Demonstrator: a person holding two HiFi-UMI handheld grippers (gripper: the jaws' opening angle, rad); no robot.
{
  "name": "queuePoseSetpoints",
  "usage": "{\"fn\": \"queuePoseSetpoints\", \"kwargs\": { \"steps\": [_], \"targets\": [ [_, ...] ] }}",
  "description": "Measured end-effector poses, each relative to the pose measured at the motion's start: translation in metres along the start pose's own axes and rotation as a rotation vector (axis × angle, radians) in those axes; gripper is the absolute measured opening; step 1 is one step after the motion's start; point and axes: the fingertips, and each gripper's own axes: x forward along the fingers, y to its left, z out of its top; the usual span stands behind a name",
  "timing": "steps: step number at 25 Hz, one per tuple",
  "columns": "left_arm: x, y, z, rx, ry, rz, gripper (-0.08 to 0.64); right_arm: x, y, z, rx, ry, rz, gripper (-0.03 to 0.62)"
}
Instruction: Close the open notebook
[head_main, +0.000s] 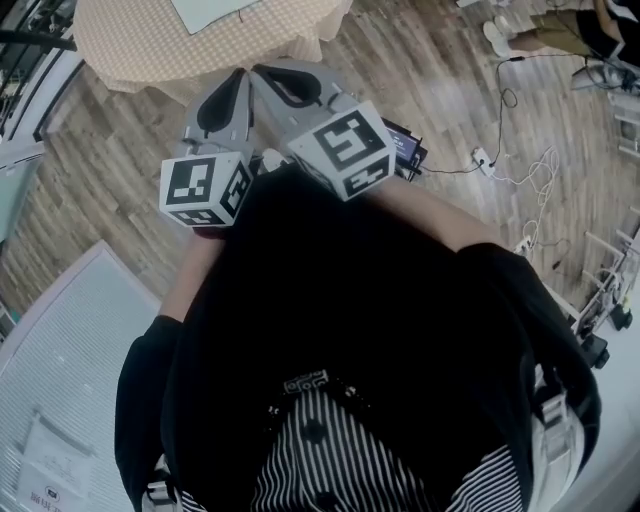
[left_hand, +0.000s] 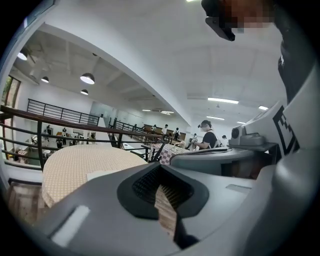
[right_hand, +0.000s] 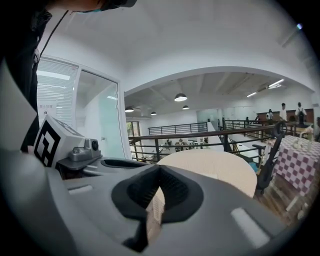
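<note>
Left tongs (head_main: 236, 82) and right tongs (head_main: 272, 76) are both closed with nothing in them. They sit side by side in the upper middle of the head view, tips nearly touching. The notebook (head_main: 205, 10) is the pale flat thing on the round checked table (head_main: 150, 50) at the top edge, apart from both tongs. Too little of it shows to tell if it's open.

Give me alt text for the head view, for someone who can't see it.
Seen from above, a person in a dark top holds the left claw and right claw side by side, both shut and empty, pointing toward a round table with a checked cloth. A pale sheet lies on it.
</note>
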Motion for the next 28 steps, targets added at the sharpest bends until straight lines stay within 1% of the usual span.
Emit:
{"fn": "queuePoseSetpoints", "kwargs": {
  "steps": [3,6,9,12,15,22,28],
  "targets": [
    [-0.008,0.025,0.001,-0.024,-0.015,0.019,-0.003,0.021,0.015,0.001,-0.019,0.011,0.029,0.0],
    [-0.015,0.036,0.0,-0.021,-0.022,0.028,-0.003,0.033,0.021,0.001,-0.019,0.017,0.04,0.0],
    [-0.018,0.045,-0.005,-0.03,-0.006,0.035,-0.003,0.042,0.024,-0.002,-0.005,0.029,0.056,0.0],
    [-0.02,0.054,-0.01,-0.047,0.011,0.049,-0.003,0.05,0.031,-0.005,-0.01,0.047,0.092,0.001],
    [-0.018,0.064,-0.01,-0.047,0.019,0.071,-0.003,0.063,0.029,-0.003,-0.005,0.046,0.123,0.002],
    [0.02,0.109,0.003,-0.043,0.026,0.112,-0.003,0.116,-0.004,0.006,-0.009,0.062,0.158,0.0],
    [0.094,0.149,0.013,-0.069,0.043,0.116,-0.003,0.169,-0.068,0.018,0.019,0.059,0.154,0.001]
  ]
}}
